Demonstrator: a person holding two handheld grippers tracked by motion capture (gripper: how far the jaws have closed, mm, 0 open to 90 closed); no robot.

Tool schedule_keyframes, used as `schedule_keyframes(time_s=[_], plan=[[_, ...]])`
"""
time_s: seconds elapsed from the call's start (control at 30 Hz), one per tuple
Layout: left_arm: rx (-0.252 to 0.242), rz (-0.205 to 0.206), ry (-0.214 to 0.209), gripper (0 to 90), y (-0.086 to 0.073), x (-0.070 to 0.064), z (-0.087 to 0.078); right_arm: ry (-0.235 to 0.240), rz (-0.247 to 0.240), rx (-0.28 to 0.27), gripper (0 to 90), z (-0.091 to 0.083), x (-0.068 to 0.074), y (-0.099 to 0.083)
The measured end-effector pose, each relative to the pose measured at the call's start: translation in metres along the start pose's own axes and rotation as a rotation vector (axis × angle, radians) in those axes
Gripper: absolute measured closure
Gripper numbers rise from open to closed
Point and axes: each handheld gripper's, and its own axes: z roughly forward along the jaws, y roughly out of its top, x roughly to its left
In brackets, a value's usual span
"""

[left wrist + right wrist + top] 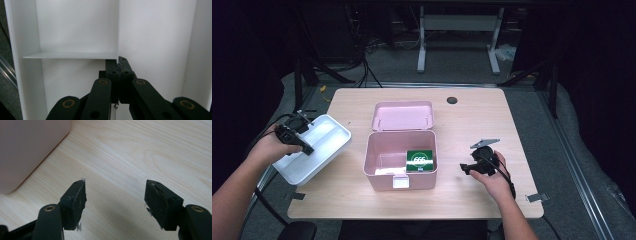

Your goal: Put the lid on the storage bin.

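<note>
The room behind is dark, with cables and a metal frame on the floor; my things sit on a pale wood worktop (472, 120). My left gripper (117, 65) is clamped on the divider wall of the white tray (328, 145), which hangs tilted over the worktop's left edge, well apart from the open pink box (400, 172); my right gripper (115, 195) idles with jaws spread wide over bare wood, just beside the box. I judge the tray is being carried; I'd keep the clamp firm, level the tray slowly, and keep the right gripper clear of the green card (419, 160) inside the box.
</note>
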Motion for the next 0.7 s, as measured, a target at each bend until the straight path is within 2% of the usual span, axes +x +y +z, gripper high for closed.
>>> schedule_keyframes(time_s=[0.17,0.33,0.5,0.7], plan=[[0.021,0.038,0.01,89.3,0.002,-0.004,-0.012,0.0,0.002,0.0,33.1,0.0,0.0,0.0],[0.031,0.051,0.007,89.4,0.002,-0.007,-0.018,0.005,0.001,0.001,33.1,0.001,-0.001,0.0],[0.04,0.064,-0.006,89.4,0.001,-0.01,-0.017,0.006,0.002,0.005,33.1,0.001,-0.001,0.0],[0.03,0.077,-0.006,89.4,0.001,-0.012,-0.022,0.005,0.006,0.006,33.2,0.001,-0.001,-0.001]])
